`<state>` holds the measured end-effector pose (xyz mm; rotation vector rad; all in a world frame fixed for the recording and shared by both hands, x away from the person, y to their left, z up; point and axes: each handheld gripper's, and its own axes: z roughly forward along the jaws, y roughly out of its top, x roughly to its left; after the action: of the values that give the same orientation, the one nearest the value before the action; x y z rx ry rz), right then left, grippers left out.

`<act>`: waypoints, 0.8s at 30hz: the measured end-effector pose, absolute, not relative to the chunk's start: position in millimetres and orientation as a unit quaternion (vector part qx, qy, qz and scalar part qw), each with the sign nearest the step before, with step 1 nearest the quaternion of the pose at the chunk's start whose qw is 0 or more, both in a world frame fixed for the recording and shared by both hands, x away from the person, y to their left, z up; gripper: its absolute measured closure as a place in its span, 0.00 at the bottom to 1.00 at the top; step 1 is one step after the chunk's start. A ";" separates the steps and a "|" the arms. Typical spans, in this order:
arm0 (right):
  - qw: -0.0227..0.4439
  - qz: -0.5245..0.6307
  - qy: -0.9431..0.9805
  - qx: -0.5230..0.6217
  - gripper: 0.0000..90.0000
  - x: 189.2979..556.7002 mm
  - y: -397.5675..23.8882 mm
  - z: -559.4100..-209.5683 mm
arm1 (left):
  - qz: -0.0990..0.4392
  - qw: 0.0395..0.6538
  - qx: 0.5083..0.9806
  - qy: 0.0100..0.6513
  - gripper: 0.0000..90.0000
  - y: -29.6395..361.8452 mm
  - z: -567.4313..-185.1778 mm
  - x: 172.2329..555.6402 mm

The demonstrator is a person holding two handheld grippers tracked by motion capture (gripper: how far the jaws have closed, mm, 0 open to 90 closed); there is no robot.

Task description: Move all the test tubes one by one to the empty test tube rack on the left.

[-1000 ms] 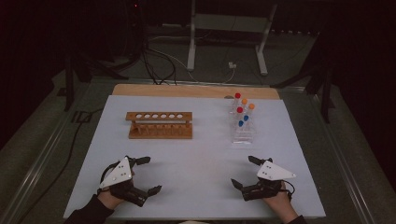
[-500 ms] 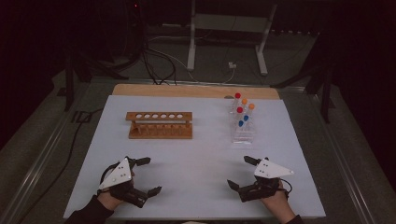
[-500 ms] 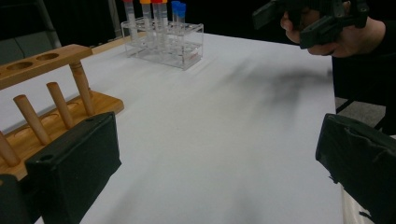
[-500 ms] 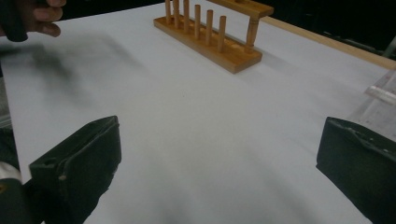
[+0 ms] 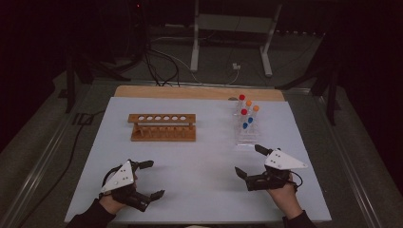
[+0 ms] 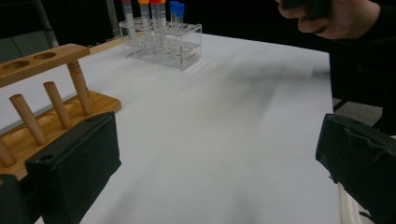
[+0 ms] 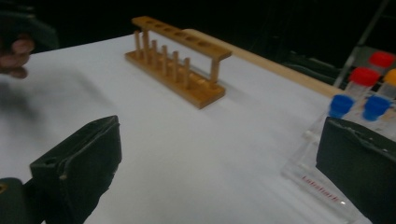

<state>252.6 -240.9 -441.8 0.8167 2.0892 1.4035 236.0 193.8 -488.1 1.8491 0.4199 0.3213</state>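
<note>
A wooden test-tube rack (image 5: pixel 162 127) (image 6: pixel 44 107) (image 7: pixel 180 63) with an empty row of holes stands on the white table sheet (image 5: pixel 199 161). To its right a clear plastic rack (image 5: pixel 247 130) (image 6: pixel 161 39) (image 7: pixel 327 172) holds several capped tubes (image 5: pixel 244 113) with red, orange and blue caps. My left gripper (image 5: pixel 151 179) (image 6: pixel 217 163) hovers open near the front left edge, nothing between its jaws. At the front right, just below the clear rack, my right gripper (image 5: pixel 249 161) (image 7: pixel 219 163) is open and empty too.
A wooden board (image 5: pixel 199 92) edges the table's far side. Beyond it are cables (image 5: pixel 157 57) and a metal stand's legs (image 5: pixel 230 42) on the dark floor. The other hand (image 6: pixel 327 21) appears far off in the left gripper view.
The right gripper has shifted a little left and forward, toward the clear rack. The left gripper has hardly moved.
</note>
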 end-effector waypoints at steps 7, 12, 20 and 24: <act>0.262 0.519 0.751 0.313 0.00 263.8 -241.4 -434.5 | 0.135 0.573 0.788 0.181 0.01 194.1 -488.0 236.1; 0.268 0.521 0.742 0.327 0.00 275.4 -241.1 -430.2 | 0.139 0.573 0.787 0.180 0.01 194.3 -487.9 236.0; 0.274 0.509 0.736 0.352 0.00 292.3 -237.9 -427.6 | 0.140 0.575 0.785 0.182 0.01 194.4 -487.7 235.7; 0.285 0.499 0.735 0.360 0.00 300.0 -235.9 -428.9 | 0.141 0.577 0.784 0.180 0.01 194.4 -487.5 235.1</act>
<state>300.0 -235.9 -428.9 0.9625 1.9659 1.3342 235.1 194.4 -487.5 1.8352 0.4217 0.3293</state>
